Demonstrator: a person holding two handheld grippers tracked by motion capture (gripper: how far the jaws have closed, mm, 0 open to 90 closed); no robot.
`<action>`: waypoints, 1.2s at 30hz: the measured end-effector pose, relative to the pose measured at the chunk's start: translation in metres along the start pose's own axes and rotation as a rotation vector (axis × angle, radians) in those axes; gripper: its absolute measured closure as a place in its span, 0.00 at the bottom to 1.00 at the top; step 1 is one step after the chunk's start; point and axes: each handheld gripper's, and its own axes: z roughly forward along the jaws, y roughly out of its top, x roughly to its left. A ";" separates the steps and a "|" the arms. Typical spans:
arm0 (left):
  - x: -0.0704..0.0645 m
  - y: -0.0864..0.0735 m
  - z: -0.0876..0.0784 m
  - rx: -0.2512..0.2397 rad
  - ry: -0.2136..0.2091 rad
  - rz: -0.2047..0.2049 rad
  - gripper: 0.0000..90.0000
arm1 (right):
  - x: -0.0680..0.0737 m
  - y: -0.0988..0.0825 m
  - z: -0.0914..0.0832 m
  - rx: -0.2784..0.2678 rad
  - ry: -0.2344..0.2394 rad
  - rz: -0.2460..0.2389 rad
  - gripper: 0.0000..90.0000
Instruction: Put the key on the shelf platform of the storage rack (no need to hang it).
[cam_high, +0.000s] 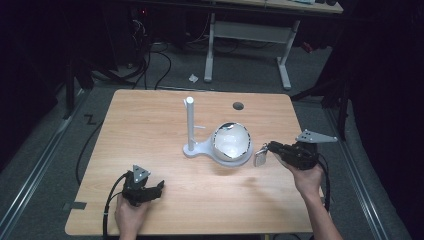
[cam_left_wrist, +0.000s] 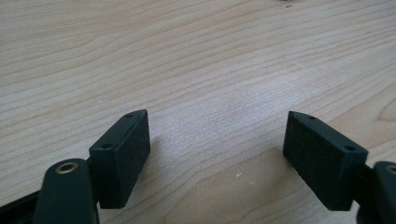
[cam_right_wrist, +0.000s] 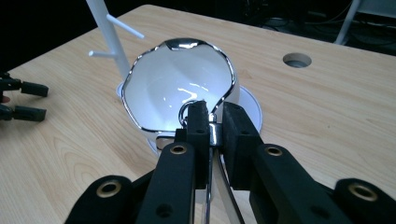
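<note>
A white cup (cam_high: 231, 142) with a wavy silver rim hangs tilted over the round base of a white peg stand (cam_high: 190, 122), casting a shadow on the table. My right gripper (cam_high: 265, 150) is shut on the cup's silver handle (cam_high: 260, 156). In the right gripper view the jaws pinch the handle (cam_right_wrist: 214, 133) just behind the cup (cam_right_wrist: 182, 88), with the stand (cam_right_wrist: 109, 32) beyond it. My left gripper (cam_high: 157, 187) rests low near the table's front left, open. Between its fingertips (cam_left_wrist: 217, 135) lies bare wood.
A round cable hole (cam_high: 238, 106) sits in the wooden table (cam_high: 150, 130) behind the cup. The stand has short pegs sticking out sideways. The left gripper (cam_right_wrist: 23, 100) appears far off in the right gripper view. Another desk's legs stand beyond the table.
</note>
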 end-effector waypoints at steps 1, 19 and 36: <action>0.000 0.000 0.000 0.000 0.000 0.000 0.26 | 0.000 0.002 0.000 -0.005 0.002 0.000 0.92; 0.000 0.000 0.000 0.000 -0.001 0.000 0.26 | 0.013 0.034 0.012 -0.029 0.039 -0.040 0.91; 0.000 0.000 0.000 0.000 -0.001 0.000 0.26 | 0.023 0.058 0.039 -0.011 0.049 -0.059 0.91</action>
